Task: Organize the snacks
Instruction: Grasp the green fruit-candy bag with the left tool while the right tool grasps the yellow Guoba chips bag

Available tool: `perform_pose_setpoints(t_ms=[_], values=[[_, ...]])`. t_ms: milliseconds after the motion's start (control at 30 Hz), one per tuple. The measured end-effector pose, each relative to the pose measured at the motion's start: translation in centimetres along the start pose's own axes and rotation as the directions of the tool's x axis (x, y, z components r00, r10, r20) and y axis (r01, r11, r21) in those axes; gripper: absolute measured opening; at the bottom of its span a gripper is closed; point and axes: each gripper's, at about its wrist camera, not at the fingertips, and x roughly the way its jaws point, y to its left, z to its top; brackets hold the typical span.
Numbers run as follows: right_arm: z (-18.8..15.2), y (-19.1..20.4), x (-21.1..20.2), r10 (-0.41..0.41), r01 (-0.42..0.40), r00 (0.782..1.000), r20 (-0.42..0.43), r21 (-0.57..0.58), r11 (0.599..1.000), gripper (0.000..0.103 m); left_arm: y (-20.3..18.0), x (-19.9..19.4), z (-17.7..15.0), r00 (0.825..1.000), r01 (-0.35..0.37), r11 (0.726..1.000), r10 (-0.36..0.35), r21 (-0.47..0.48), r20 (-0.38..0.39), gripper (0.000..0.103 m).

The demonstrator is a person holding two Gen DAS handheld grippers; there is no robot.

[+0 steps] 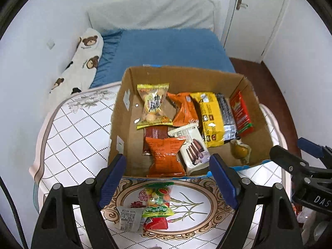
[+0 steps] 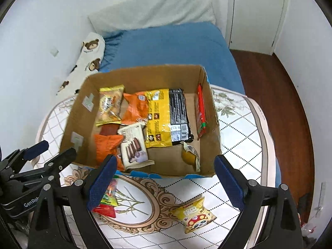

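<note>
An open cardboard box (image 1: 128,141) (image 2: 70,122) stands on a small table and holds several snack packs: yellow, orange, black, red and white ones. My left gripper (image 1: 168,180) is open and empty, just in front of the box. Below it lie a green candy bag (image 1: 158,199), a red pack (image 1: 156,224) and a clear-wrapped pack (image 1: 128,217). My right gripper (image 2: 164,182) is open and empty at the box's near edge. A small yellow cartoon snack bag (image 2: 194,214) lies on the table below it.
The table (image 1: 68,145) has a white tablecloth with a diamond grid. A bed with a blue sheet (image 1: 166,47), a bear-print pillow (image 1: 83,62) and a white wall are behind. A door (image 2: 257,12) and dark wood floor (image 2: 280,108) are at right.
</note>
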Motion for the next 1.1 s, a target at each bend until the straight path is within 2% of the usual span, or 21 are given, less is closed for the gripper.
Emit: perform_pose_setpoints(t_ms=[233, 333, 467, 633, 733, 833, 967, 1100], values=[[-1.2, 0.9, -3.7, 0.035, -0.035, 0.997, 0.068, 0.000, 0.999, 0.096, -0.2, -3.3, -0.7, 0.998, 0.001, 1.000, -0.001, -0.004, 0.065, 0.082], [-2.1, 0.6, -4.3, 0.059, -0.060, 0.996, 0.069, 0.010, 0.998, 0.096, 0.0, -4.0, -1.2, 0.997, -0.010, 1.000, 0.011, -0.018, 0.077, 0.082], [-4.0, -0.9, -3.3, 0.070, -0.071, 0.997, 0.029, 0.040, 0.997, 0.096, 1.1, -3.2, -3.0, 0.998, -0.028, 0.997, 0.031, -0.065, 0.046, 0.082], [-8.0, -5.8, 1.5, 0.098, -0.084, 0.992, -0.082, 0.160, 0.984, 0.096, 3.2, 0.5, -6.9, 0.994, -0.091, 0.988, 0.082, -0.123, -0.078, 0.082], [-10.3, -7.8, 4.8, 0.105, -0.081, 0.982, -0.160, 0.147, 0.986, 0.096, 4.1, 3.4, -9.6, 0.979, -0.131, 0.983, 0.108, -0.129, -0.173, 0.082], [-12.1, -8.5, 7.4, 0.097, -0.081, 0.969, -0.229, 0.078, 0.994, 0.096, 4.3, 6.4, -11.8, 0.955, -0.169, 0.980, 0.136, -0.106, -0.265, 0.082], [-13.3, -7.7, 10.0, 0.077, -0.094, 0.950, -0.303, -0.042, 0.995, 0.096, 3.8, 10.2, -12.6, 0.926, -0.131, 0.987, 0.086, -0.097, -0.369, 0.082], [-13.7, -6.2, 12.2, 0.034, -0.098, 0.936, -0.350, -0.167, 0.981, 0.096, 2.5, 13.1, -12.1, 0.917, -0.118, 0.992, 0.089, -0.050, -0.389, 0.082]])
